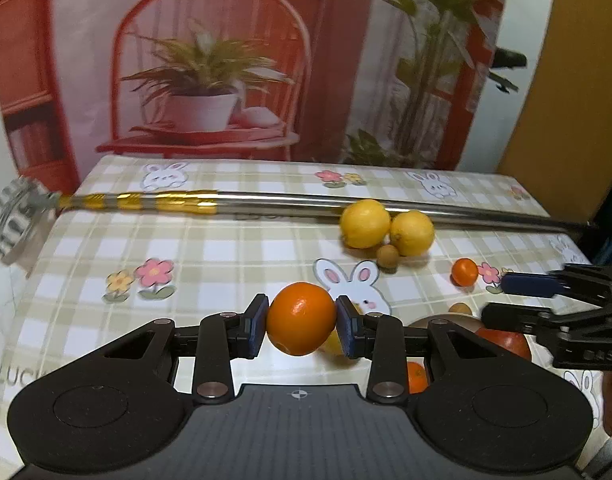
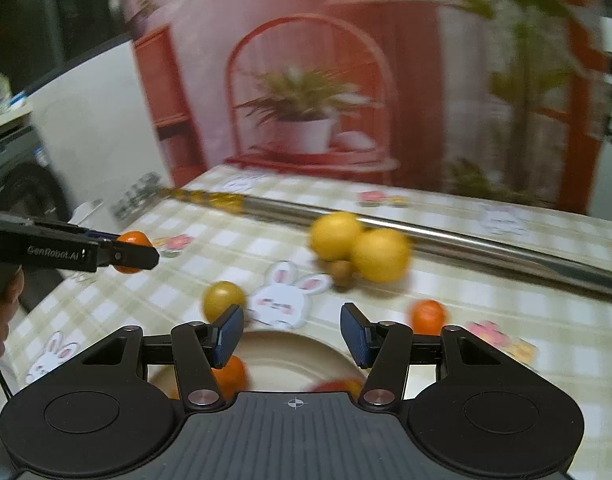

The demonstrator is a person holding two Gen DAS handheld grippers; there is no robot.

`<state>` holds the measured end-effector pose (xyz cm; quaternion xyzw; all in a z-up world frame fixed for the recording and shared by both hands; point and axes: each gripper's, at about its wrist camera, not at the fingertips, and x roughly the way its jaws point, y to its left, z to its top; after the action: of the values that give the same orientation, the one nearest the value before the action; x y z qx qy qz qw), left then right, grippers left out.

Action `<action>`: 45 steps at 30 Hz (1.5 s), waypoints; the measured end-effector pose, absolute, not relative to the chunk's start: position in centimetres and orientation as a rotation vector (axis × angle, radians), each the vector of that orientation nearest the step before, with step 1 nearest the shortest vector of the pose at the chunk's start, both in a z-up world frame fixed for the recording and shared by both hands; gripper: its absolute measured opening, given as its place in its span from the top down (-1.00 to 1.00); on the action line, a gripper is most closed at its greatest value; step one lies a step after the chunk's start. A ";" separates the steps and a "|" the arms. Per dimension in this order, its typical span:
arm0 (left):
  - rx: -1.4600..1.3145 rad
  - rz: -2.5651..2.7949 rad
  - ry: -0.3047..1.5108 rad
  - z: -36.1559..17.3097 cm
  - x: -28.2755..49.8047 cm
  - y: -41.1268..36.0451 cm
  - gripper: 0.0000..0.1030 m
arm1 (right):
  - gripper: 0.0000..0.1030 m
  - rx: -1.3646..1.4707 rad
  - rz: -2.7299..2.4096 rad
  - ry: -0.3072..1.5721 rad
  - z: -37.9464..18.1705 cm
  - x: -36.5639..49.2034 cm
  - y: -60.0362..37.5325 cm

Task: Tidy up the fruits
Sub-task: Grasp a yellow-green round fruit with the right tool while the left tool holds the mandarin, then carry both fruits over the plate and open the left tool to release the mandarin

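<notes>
My left gripper [image 1: 302,320] is shut on an orange [image 1: 301,318] and holds it above the checked tablecloth; the right wrist view shows this same orange [image 2: 130,238] at the far left. Two lemons [image 1: 365,224] [image 1: 411,233] lie against a metal pole, a small brown fruit [image 1: 387,257] in front of them. A small orange [image 1: 464,272] sits further right. My right gripper [image 2: 292,334] is open over a beige plate [image 2: 290,354], with nothing between its fingers. The plate holds a small orange [image 2: 232,376] and a red apple [image 2: 337,386]. A yellow-green fruit [image 2: 223,300] lies left of the plate.
A long metal pole [image 1: 290,199] with gold bands crosses the table's far side. Behind the table hangs a printed backdrop with a chair and plants. The table's left edge [image 1: 38,264] is close. Another small orange [image 2: 427,316] lies right of the plate.
</notes>
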<state>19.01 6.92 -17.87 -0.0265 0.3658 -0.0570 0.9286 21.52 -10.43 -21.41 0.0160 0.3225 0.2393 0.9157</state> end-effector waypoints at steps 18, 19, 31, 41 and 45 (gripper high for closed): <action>-0.133 -0.101 0.747 -19.1 15.7 10.3 0.26 | 0.04 -0.128 0.594 0.903 -24.9 29.0 0.5; -0.137 -0.103 0.746 -19.2 15.7 10.3 0.26 | 0.05 -0.123 0.590 0.916 -25.1 29.3 0.6; -0.155 -0.121 0.750 -19.5 15.9 10.4 0.26 | 0.18 -0.053 0.588 0.959 -25.8 29.7 -0.4; -0.138 -0.191 0.752 -19.3 16.8 8.2 0.26 | 0.19 0.016 0.561 0.827 -21.7 27.5 -5.5; -0.113 -0.233 0.762 -19.6 17.7 6.4 0.26 | 0.19 0.046 0.508 0.783 -21.0 26.0 -8.5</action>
<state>17.71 6.44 -19.56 -0.0549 0.3708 -0.1135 0.9201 26.05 -8.45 -21.02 0.0220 0.3773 0.2448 0.8929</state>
